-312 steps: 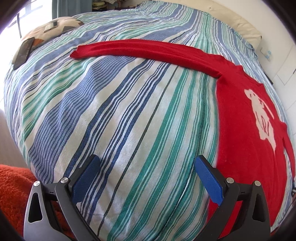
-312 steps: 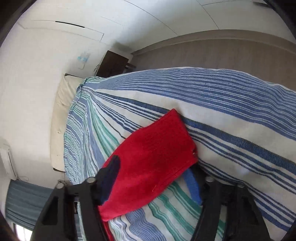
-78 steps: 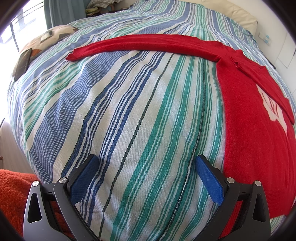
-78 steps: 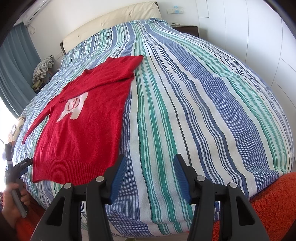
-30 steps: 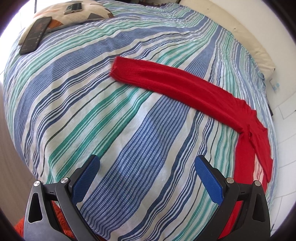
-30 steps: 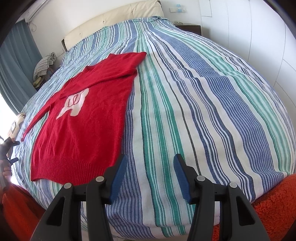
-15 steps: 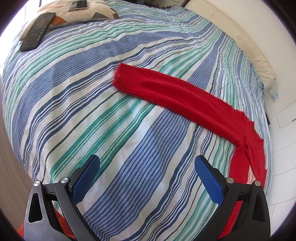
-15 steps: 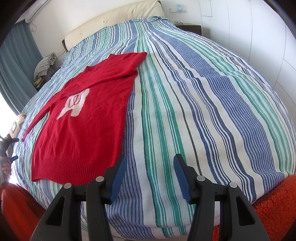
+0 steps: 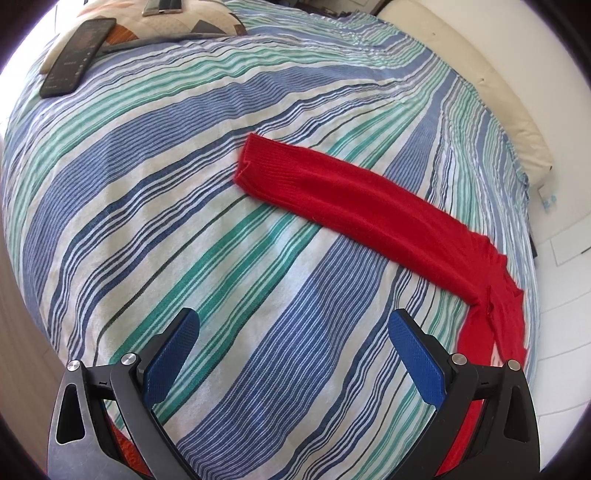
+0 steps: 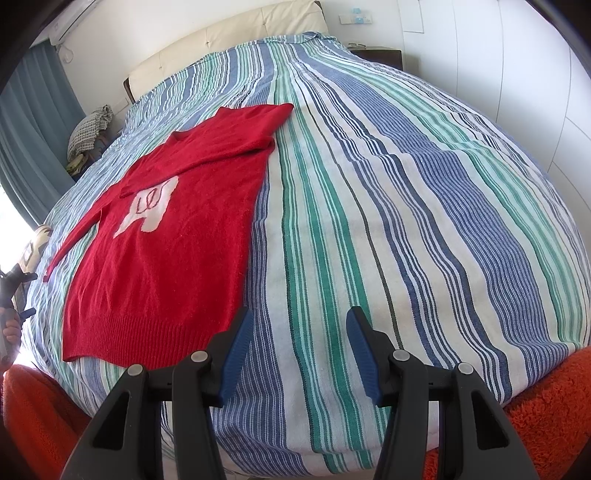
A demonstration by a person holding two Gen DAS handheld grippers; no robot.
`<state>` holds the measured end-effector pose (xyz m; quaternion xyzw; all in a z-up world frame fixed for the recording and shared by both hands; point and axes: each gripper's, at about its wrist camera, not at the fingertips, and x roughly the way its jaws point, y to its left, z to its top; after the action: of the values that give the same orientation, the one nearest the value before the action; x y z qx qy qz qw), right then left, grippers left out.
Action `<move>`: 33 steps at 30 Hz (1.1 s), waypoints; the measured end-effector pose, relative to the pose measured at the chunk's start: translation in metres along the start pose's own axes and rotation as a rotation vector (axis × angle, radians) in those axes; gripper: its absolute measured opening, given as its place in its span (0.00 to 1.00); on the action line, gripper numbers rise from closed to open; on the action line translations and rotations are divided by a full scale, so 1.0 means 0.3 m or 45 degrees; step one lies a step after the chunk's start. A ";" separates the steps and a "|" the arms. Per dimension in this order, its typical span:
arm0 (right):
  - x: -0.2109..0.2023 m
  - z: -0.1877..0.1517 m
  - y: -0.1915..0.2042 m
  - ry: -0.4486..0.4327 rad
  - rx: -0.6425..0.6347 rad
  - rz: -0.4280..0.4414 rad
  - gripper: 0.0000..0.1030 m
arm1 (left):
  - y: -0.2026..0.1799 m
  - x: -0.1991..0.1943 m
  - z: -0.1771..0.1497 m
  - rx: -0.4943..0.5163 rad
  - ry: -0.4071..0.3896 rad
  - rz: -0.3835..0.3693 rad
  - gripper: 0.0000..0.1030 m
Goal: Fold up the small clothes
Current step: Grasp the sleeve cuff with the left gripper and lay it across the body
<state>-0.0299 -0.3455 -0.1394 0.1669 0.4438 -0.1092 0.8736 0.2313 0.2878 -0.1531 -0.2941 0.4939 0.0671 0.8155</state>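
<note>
A red sweater point(image 10: 173, 236) with a white motif lies flat on the striped bedspread point(image 10: 406, 221). One sleeve is folded across its chest; the other sleeve point(image 9: 354, 199) stretches out over the bed, its cuff toward the left. My left gripper point(image 9: 295, 354) hovers open above bare bedspread, short of that sleeve, nothing between its blue pads. My right gripper point(image 10: 300, 350) stands open over the bed's near edge, just right of the sweater's ribbed hem, holding nothing. The left gripper also shows small at the far left edge in the right wrist view, in a hand point(image 10: 9, 332).
A dark phone point(image 9: 75, 55) lies on a patterned cushion point(image 9: 177, 18) at the far left corner. A cream headboard point(image 10: 221, 40) and white wall close off the far end. Orange fluffy fabric point(image 10: 546, 413) lies along the near edge of the bed. A bedside table point(image 10: 380, 55) stands at the back right.
The left gripper has moved closer to the outstretched sleeve, which now sits lower and nearer in its view. The right gripper has stayed still.
</note>
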 end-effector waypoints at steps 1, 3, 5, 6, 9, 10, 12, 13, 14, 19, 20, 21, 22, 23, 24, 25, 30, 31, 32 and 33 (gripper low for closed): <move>0.000 0.000 0.000 0.000 -0.001 -0.001 0.51 | 0.025 -0.010 0.032 -0.063 -0.021 -0.028 0.99; 0.000 -0.002 0.002 0.000 -0.006 -0.001 0.51 | 0.088 -0.023 0.099 -0.211 -0.067 -0.087 0.99; 0.003 -0.002 0.004 0.003 -0.009 -0.001 0.51 | 0.137 -0.002 0.156 -0.317 -0.052 -0.140 0.99; 0.004 -0.002 0.005 0.004 -0.008 0.000 0.51 | 0.152 0.014 0.175 -0.355 -0.041 -0.155 0.99; 0.009 -0.002 0.009 0.009 -0.013 -0.001 0.51 | 0.149 0.071 0.212 -0.359 -0.005 -0.138 0.98; 0.011 -0.003 0.011 0.014 -0.017 -0.002 0.51 | 0.136 0.092 0.222 -0.338 0.006 -0.119 0.97; 0.017 -0.007 0.015 0.025 -0.029 -0.006 0.51 | 0.109 0.135 0.243 -0.299 0.024 -0.088 0.87; 0.020 -0.008 0.018 0.030 -0.035 -0.007 0.51 | 0.105 0.156 0.252 -0.292 0.034 -0.077 0.76; 0.023 -0.009 0.021 0.034 -0.040 -0.009 0.51 | 0.103 0.178 0.259 -0.299 0.042 -0.070 0.68; 0.027 -0.010 0.027 0.038 -0.052 -0.009 0.53 | 0.110 0.214 0.276 -0.344 -0.019 -0.059 0.03; 0.027 -0.010 0.027 0.038 -0.050 -0.005 0.54 | 0.092 0.193 0.276 -0.330 -0.057 -0.048 0.03; 0.028 -0.010 0.025 0.037 -0.047 0.001 0.54 | 0.064 0.166 0.281 -0.298 -0.096 -0.048 0.03; 0.028 -0.009 0.024 0.037 -0.043 0.006 0.54 | 0.015 0.134 0.286 -0.249 -0.125 -0.058 0.03; 0.027 -0.008 0.021 0.037 -0.037 0.015 0.54 | -0.048 0.106 0.291 -0.187 -0.147 -0.072 0.03; 0.027 -0.006 0.019 0.038 -0.029 0.025 0.54 | -0.131 0.072 0.294 -0.107 -0.168 -0.087 0.03; 0.028 -0.004 0.015 0.039 -0.020 0.036 0.54 | -0.225 0.036 0.292 -0.017 -0.190 -0.105 0.03; 0.032 0.003 -0.006 0.047 0.034 0.090 0.54 | -0.830 -0.138 0.168 0.465 -0.272 -0.320 0.03; 0.030 0.003 -0.010 0.045 0.046 0.099 0.54 | -0.942 -0.161 0.125 0.546 -0.276 -0.373 0.03; 0.026 0.003 -0.015 0.043 0.056 0.106 0.54 | -1.056 -0.176 0.074 0.621 -0.274 -0.428 0.03; 0.022 0.002 -0.018 0.039 0.064 0.111 0.54 | -1.154 -0.184 0.022 0.680 -0.268 -0.475 0.03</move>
<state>-0.0274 -0.3511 -0.1454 0.2097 0.4464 -0.0798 0.8662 0.3470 0.0181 0.0389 -0.1470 0.3448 -0.1849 0.9084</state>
